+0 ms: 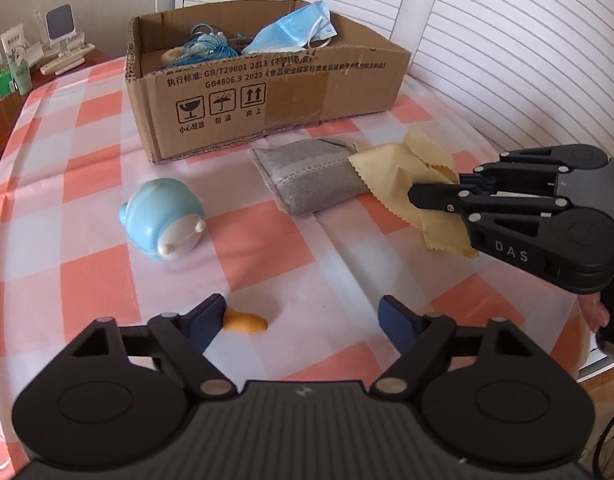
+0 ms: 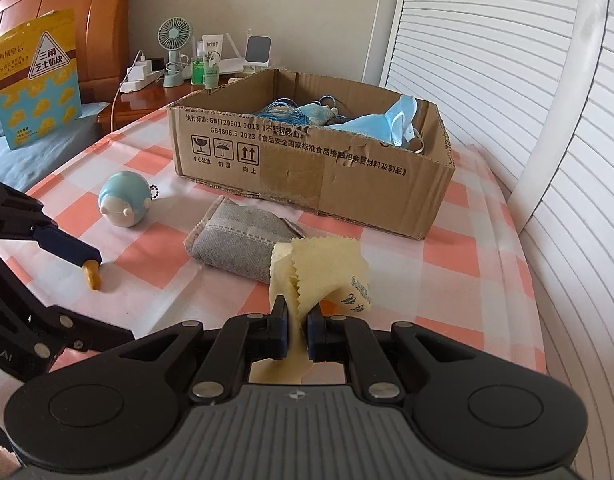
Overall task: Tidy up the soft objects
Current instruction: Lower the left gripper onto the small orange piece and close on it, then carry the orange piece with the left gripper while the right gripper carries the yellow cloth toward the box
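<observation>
Two jaws, mine. Right jaws (image 2: 295,320) pinched tight on yellow cloth (image 2: 319,268), lifted off desk, loose end curling at 12 o'clock. Left jaws (image 1: 299,320) spread wide, nothing held, orange piece (image 1: 245,322) touching left finger.

Grey towel (image 2: 243,246) at 11 o'clock of right jaws, cardboard box (image 2: 307,160) beyond at 12. Blue toy (image 2: 123,204) at 10 o'clock.

Judgement: carry cloth high over box wall, release well inside so no corner drapes rim.

Box print: "GB/T29601 2013", "GB4806.9 2023". Right tool marked "DAS".
</observation>
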Demonstrator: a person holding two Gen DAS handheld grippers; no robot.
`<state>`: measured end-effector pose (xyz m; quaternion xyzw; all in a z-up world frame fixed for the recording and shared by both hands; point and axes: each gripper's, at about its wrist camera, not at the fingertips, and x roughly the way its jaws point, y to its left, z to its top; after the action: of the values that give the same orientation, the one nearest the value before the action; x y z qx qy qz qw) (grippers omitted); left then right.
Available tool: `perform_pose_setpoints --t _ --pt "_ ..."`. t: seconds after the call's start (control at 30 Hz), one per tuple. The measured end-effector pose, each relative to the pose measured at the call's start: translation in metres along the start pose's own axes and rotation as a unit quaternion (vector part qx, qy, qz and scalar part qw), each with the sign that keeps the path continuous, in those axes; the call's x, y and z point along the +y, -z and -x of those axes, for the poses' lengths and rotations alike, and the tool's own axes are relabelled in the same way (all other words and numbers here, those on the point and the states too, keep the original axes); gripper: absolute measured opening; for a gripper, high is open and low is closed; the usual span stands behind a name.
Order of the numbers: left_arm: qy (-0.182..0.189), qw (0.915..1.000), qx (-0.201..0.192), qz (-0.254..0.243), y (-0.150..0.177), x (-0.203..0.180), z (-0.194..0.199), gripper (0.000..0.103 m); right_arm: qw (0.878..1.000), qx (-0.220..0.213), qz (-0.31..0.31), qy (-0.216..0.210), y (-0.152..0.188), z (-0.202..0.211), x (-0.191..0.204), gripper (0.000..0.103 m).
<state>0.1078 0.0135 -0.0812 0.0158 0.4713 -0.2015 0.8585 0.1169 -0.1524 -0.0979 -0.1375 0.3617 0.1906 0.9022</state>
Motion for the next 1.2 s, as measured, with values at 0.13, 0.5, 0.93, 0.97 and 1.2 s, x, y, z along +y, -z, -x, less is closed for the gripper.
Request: perform_pose_setpoints --t 0.13,0.5,0.93,0.97,1.2 --pt "-0.023 0.9996 -0.01 -0.016 0.006 0.002 0.006 0.063 1.0 0.006 0.001 -0.004 0.005 -0.002 0.002 0.012" --pt "-0.047 0.998 -0.026 -0.033 0.013 0.008 0.012 0.027 1.0 0.01 -0.019 -0.019 0.013 -0.003 0.001 0.047" --pt "-0.056 0.9973 -0.031 -0.035 0.015 0.009 0.013 0.02 1.0 0.009 -0.017 -0.02 0.017 -0.007 0.003 0.09" --pt "-0.056 0.9974 -0.031 -0.035 0.015 0.009 0.013 0.02 1.0 0.007 -0.018 -0.019 0.017 -0.008 0.002 0.09" --pt "-0.054 0.9975 -0.032 -0.032 0.015 0.009 0.013 0.02 1.0 -0.007 -0.024 -0.001 0.001 -0.017 -0.007 0.09"
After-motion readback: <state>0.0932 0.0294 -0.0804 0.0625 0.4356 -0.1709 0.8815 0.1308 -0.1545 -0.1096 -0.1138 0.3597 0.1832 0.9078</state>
